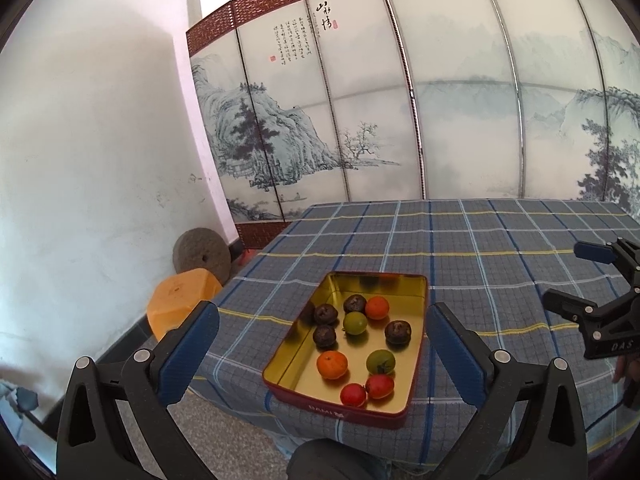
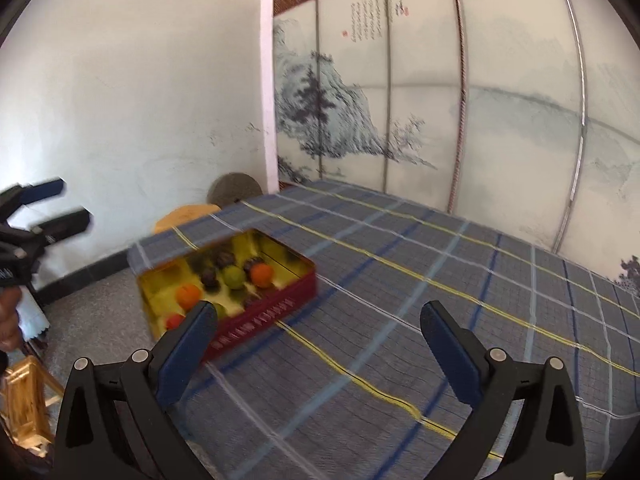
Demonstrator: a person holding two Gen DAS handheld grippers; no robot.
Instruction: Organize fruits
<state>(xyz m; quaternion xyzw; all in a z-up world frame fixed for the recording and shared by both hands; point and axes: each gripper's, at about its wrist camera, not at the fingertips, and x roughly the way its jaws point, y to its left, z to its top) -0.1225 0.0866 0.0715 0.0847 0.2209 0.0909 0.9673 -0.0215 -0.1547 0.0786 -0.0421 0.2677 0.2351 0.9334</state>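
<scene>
Both claws spread wide, holding nothing: left claw (image 1: 322, 330) hangs right over the tin (image 1: 416, 344) of fruit (image 1: 332, 365), right claw (image 2: 318, 330) beside it. Small, round, likely slippery; pinch gently across the middle.

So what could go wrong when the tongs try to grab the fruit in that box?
1. The tin sits near the table's front edge, so a push might slide it off.
2. The two red fruits touch, so pinching one could roll the other.
3. The left tongs and right tongs, both open and empty, might bump if both reach in together.
</scene>
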